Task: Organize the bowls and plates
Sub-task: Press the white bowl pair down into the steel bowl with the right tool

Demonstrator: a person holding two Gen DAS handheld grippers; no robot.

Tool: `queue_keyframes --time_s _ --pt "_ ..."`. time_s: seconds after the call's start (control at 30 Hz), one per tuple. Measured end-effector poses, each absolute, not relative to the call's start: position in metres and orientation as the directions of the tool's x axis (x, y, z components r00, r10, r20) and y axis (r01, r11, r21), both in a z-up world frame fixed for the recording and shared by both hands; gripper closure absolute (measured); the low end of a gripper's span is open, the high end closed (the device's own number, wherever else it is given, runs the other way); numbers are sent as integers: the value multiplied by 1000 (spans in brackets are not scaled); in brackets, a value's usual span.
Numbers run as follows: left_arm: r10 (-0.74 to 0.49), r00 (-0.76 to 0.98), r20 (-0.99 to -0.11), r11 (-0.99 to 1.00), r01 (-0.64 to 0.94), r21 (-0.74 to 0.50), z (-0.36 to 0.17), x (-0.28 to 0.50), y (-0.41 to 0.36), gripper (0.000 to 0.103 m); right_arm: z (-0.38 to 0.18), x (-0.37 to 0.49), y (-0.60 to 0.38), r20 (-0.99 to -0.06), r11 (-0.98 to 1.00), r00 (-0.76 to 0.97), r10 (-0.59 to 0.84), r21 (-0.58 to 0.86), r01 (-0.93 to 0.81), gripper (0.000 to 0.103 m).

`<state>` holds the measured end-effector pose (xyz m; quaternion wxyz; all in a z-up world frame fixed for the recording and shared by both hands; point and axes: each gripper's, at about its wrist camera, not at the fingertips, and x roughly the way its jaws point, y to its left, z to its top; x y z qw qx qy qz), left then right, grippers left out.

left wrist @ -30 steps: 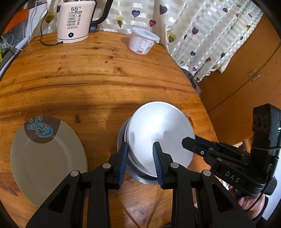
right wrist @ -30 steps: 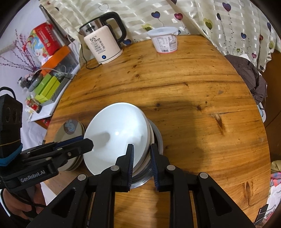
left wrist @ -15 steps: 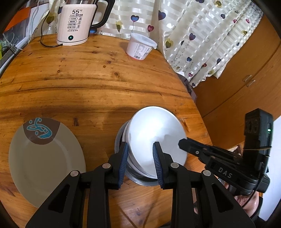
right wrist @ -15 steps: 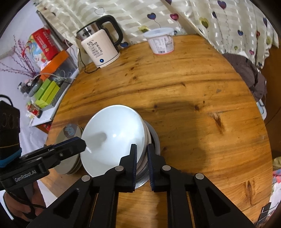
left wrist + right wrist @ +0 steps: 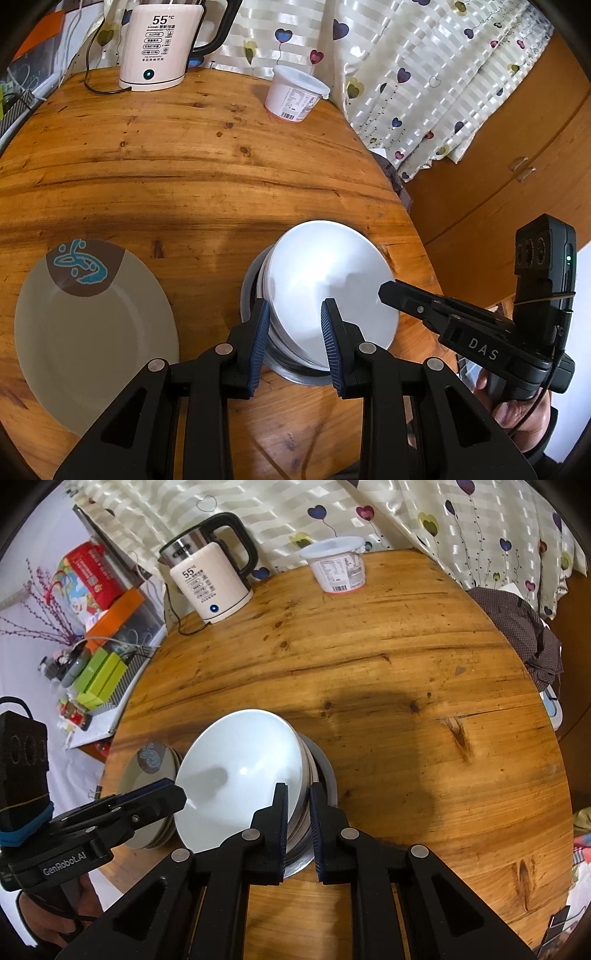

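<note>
Bowl (image 5: pixel 240 771) near table's (image 5: pixel 406 672) front edge — rims clamped by left gripper (image 5: pixel 295 334) and right gripper (image 5: pixel 297 819); next, level lift onto stack.

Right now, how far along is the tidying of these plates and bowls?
Seemingly well along. Done: plates sit stacked, and bowls are nested in a metal bowl. In hand: both grippers' jaws clamp the top white bowl's rim, right gripper one side, left gripper the other. Left: seating that tilted bowl.
</note>
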<state>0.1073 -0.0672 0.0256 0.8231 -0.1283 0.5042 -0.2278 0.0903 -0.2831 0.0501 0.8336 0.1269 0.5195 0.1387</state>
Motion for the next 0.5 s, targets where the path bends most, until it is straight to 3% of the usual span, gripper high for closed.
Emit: queue_keyframes --time_s 0.5 --pt "-532 406 -743 847 269 -459 35 100 -67 74 50 90 -283 -824 923 421 380 368 -114 91"
